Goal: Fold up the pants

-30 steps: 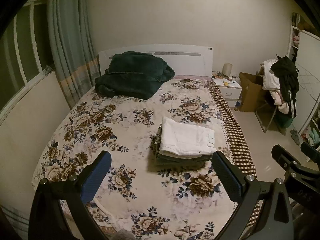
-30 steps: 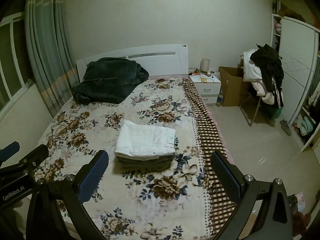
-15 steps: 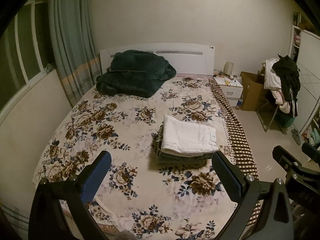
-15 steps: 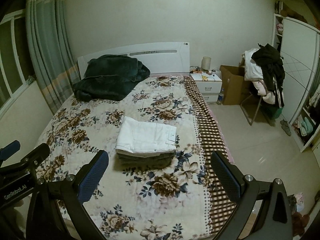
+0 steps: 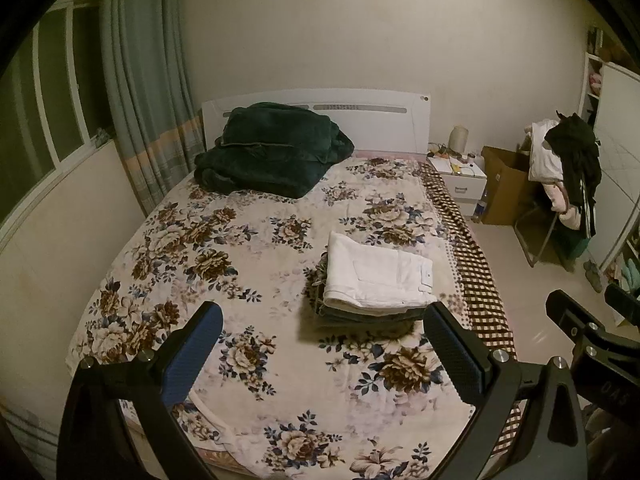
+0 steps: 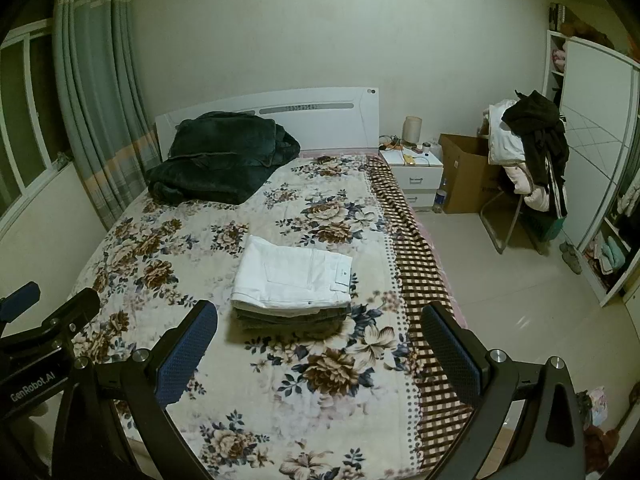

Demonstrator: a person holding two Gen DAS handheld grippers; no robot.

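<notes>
left gripper [image 5: 320, 344] hangs over the foot of the bed [image 5: 256, 248], jaws spread wide w/ nothing between them but air; right gripper [image 6: 316, 340] same, wide apart, empty, also above the foot end. both well apart from the cloth. pants [image 5: 376, 276] lie folded on top of a stack [image 5: 360, 316] on the bed's right half, near the checked edge strip [image 5: 468, 256]; white, flat, pocket side up. stack under them is darker, grey-green, layers too dim to count, can't tell what garments they are. in right view pants [image 6: 294, 276] sit centre frame, between the two fingers in line of sight but farther off. each gripper's base is cut off by the frame bottom; finger pads [image 5: 192, 356] blue on the left one, black-looking on the other finger. right gripper's body pokes in at the left view's right edge, mostly cropped; left gripper's shows at the right view's left edge w/ partial lettering. dark green blanket [image 5: 272, 148] bunched at the headboard [image 5: 360, 116], hiding its left part. nightstand [image 6: 414, 174] beside the bed w/ small clutter too tiny to id. cardboard box [image 6: 466, 172] next to it, partly behind a chair [image 6: 516, 200] piled w/ clothes. curtain [image 5: 148, 80] left, wardrobe [image 6: 592, 120] right, cropped. light is dim, corners vignetted black.
</notes>
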